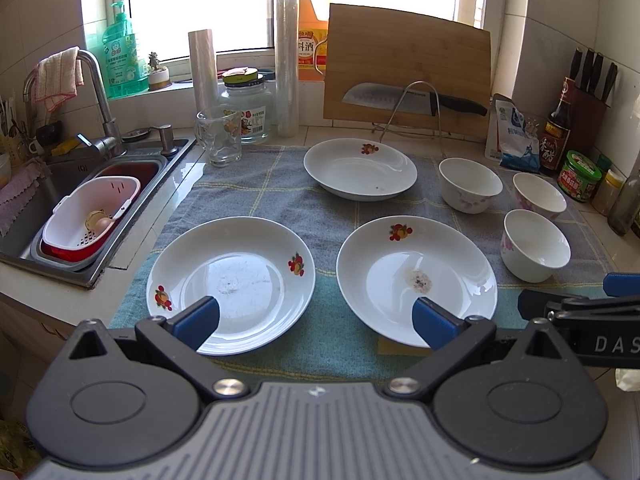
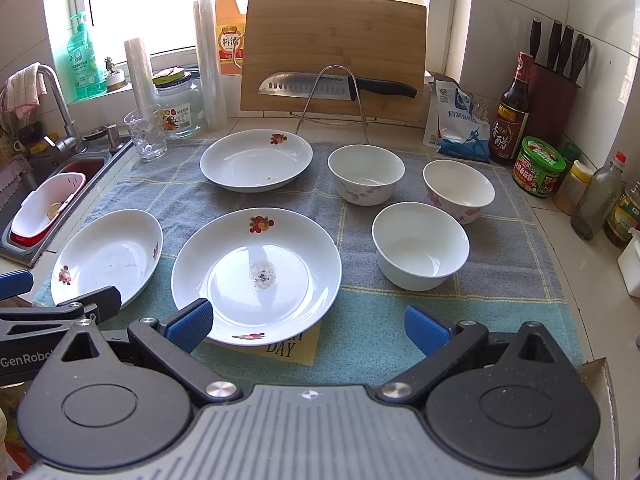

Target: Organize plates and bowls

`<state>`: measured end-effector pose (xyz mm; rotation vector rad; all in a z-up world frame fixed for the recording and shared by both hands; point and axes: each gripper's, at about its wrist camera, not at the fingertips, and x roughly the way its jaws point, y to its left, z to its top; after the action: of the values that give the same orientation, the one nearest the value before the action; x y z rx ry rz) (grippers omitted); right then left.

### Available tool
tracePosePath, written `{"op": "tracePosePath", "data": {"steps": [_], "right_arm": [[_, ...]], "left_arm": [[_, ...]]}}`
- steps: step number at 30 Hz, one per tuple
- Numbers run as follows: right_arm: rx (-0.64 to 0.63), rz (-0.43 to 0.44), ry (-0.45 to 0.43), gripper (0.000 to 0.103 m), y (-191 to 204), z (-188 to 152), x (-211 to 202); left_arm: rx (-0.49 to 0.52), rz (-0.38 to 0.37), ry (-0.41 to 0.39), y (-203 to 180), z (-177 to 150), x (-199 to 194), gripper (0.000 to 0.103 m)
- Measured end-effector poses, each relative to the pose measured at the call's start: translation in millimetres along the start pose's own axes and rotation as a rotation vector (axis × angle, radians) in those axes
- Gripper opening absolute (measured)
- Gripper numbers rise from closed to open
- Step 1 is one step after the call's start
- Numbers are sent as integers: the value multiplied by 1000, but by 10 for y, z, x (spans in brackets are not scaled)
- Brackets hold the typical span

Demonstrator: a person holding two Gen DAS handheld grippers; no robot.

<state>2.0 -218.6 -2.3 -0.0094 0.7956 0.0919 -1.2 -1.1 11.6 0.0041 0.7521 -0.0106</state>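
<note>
Both the left gripper (image 1: 316,320) and right gripper (image 2: 308,326) are hovering wide open, gripping nothing, since the plates (image 2: 256,272) and bowls (image 2: 420,246) are lying unstacked, awaiting sorting

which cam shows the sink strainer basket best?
Left wrist: the white strainer basket sits whole in the sink, holes and contents visible. Right wrist shows it small, squeezed at the left edge.

Three white fruit-print plates (image 2: 256,276) lie separately, upright; three white bowls (image 2: 420,246) cluster close together to their right.
</note>
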Motion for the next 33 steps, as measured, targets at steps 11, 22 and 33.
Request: {"op": "tracePosePath", "data": {"steps": [11, 22, 33], "right_arm": [[12, 78, -35, 103, -5, 41, 40], [-140, 169, -128, 103, 89, 160, 152], [-252, 325, -152, 103, 366, 284, 418]], "left_arm": [[-10, -17, -15, 64, -14, 48, 102], [-28, -38, -103, 317, -142, 85, 102], [0, -17, -89, 681, -531, 330, 102]]}}
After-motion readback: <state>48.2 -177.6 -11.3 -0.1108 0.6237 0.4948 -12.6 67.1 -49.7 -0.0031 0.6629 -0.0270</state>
